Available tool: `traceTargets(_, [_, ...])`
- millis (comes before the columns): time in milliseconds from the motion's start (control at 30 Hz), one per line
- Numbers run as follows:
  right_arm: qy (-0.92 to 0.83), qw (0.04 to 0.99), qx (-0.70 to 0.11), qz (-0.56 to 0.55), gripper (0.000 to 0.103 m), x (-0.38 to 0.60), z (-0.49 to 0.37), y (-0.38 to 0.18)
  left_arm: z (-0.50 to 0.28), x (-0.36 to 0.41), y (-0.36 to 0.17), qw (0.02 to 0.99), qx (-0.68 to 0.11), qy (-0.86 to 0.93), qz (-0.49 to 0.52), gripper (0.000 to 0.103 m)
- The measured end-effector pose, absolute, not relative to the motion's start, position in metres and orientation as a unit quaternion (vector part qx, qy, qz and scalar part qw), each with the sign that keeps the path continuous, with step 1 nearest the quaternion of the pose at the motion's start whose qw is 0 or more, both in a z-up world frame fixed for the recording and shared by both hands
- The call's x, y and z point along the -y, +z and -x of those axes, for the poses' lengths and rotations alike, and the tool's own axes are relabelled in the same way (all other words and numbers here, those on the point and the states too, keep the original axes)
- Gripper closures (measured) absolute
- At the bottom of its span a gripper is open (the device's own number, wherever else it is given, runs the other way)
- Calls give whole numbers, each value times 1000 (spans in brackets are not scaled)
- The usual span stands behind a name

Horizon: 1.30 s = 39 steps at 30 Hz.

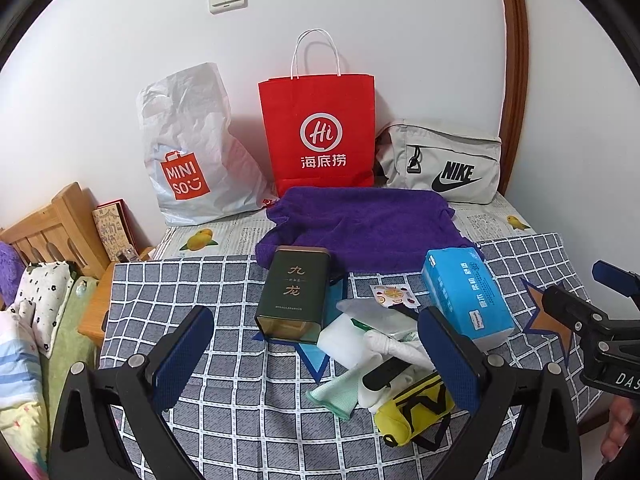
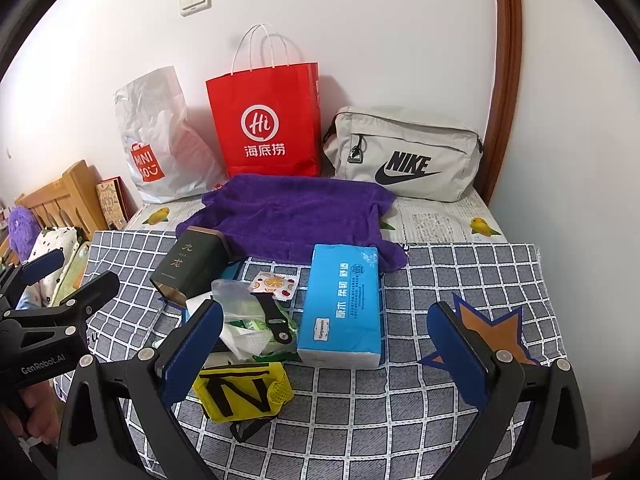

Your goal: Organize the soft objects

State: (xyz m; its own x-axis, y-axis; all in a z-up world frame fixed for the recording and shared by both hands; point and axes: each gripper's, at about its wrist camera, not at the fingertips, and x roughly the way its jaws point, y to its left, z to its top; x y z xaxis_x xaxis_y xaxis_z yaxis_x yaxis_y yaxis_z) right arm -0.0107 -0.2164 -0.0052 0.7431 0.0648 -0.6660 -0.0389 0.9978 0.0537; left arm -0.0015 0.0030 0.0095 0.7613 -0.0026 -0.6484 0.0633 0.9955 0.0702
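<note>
Checked cloth covers the worktop; a purple towel lies at its far edge before a red paper bag. Only the left view shows a mint cloth beside the yellow pouch. Left claw and right claw both hang spread, empty.

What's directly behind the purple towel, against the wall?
Behind the purple towel stands the red paper bag, with the grey Nike bag to its right. The towel's back edge covers the red bag's base.
</note>
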Motion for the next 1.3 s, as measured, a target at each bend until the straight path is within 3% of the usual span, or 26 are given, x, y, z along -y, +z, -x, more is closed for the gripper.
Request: traceTargets(1300, [36,934,-354,-10,2,209,11,-5,6,-11,11,940,-339,-15,-42,0])
